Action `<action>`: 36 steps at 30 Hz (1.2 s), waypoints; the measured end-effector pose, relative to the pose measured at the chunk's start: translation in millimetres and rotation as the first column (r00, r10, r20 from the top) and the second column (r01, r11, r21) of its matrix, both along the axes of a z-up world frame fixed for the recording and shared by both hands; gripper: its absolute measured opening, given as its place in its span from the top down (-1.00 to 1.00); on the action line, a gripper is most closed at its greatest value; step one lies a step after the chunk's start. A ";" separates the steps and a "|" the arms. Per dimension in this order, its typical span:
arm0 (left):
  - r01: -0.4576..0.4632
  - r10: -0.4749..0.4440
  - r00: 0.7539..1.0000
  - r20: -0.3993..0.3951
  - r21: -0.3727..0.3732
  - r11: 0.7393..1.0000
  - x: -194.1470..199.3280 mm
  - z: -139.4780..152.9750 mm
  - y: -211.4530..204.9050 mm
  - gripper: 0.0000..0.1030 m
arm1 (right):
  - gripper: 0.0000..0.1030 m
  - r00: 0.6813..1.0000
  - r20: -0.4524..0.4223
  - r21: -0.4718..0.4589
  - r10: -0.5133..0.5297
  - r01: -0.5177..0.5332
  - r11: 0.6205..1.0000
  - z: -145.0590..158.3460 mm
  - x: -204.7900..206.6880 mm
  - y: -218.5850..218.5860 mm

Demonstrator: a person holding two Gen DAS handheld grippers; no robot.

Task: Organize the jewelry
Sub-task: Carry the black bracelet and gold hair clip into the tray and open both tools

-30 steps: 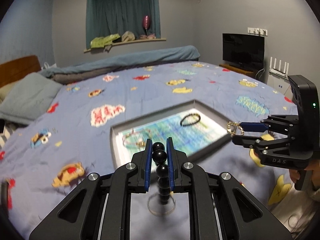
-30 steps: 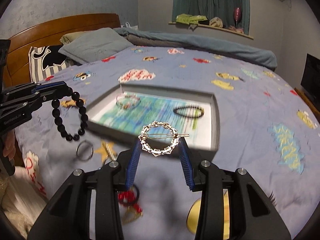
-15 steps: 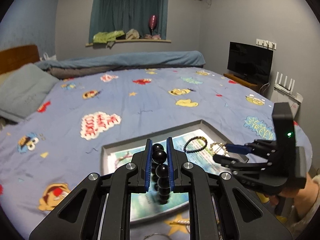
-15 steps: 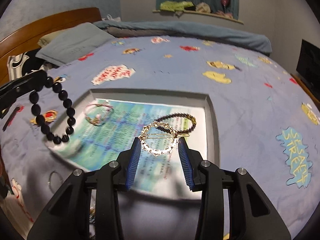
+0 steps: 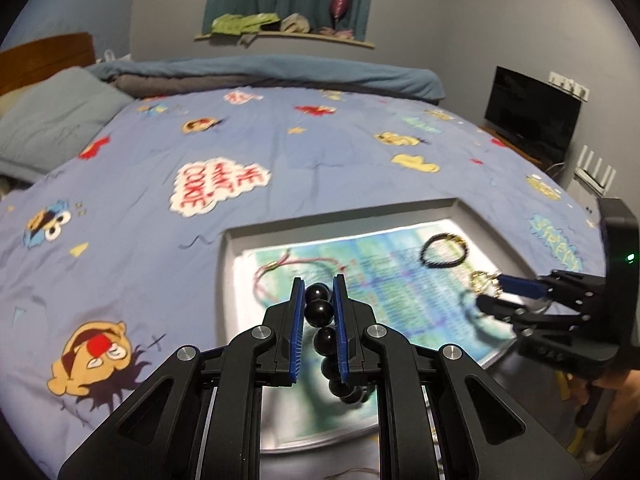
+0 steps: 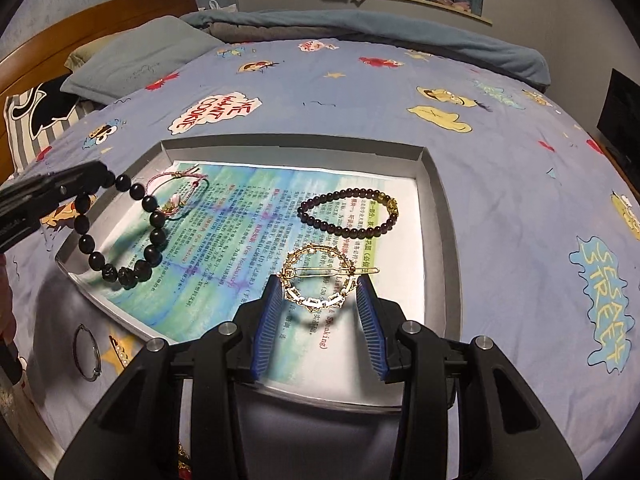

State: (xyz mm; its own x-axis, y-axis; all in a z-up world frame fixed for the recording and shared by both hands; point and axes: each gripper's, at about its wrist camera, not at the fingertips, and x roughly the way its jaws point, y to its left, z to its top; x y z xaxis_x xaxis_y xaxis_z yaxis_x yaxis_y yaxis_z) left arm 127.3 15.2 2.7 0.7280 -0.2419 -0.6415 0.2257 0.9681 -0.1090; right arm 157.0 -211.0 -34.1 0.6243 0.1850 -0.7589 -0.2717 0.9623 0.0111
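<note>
My left gripper (image 5: 317,296) is shut on a black bead bracelet (image 5: 319,312), which hangs over the left part of the grey tray (image 6: 434,168); the bracelet (image 6: 120,236) also shows in the right wrist view. My right gripper (image 6: 318,292) is shut on a round gold hair clip (image 6: 318,274) and holds it just above the tray's printed paper liner (image 6: 248,216). It also appears in the left wrist view (image 5: 490,286). In the tray lie a dark purple bead bracelet (image 6: 348,216) and a pink cord bracelet (image 6: 178,192).
The tray sits on a blue cartoon-print bedspread (image 6: 360,92). A thin metal ring (image 6: 86,352) and a small pearl pin (image 6: 120,350) lie on the bedspread left of the tray. Pillows (image 6: 140,60) and a wooden headboard (image 6: 92,20) are at the far left.
Both grippers have moved forward and down over the tray with their items. The black bracelet now hangs over the tray's left part and the gold clip is lower over the paper.
</note>
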 end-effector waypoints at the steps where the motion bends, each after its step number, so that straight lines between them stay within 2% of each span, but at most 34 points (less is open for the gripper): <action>1: -0.009 0.009 1.000 -0.006 0.003 1.000 1.6 -1.9 2.3 0.71 | 0.25 1.000 -0.005 -0.007 -0.005 0.005 1.000 -1.0 1.5 0.0; 21: -0.025 0.040 0.991 -0.131 0.115 0.993 16.2 -41.4 0.9 0.71 | 0.24 0.999 -0.008 -0.077 -0.039 0.039 0.996 -11.4 17.6 3.1; 30: -0.021 0.039 0.991 -0.129 0.137 0.990 14.0 -43.8 -1.4 0.71 | 0.22 0.999 -0.003 -0.081 -0.035 0.035 0.996 -11.3 16.5 4.2; 36: -0.023 0.040 0.991 -0.131 0.133 0.991 13.0 -43.7 -1.8 0.71 | 0.18 0.999 0.021 -0.044 -0.033 0.034 0.998 -6.9 12.8 2.6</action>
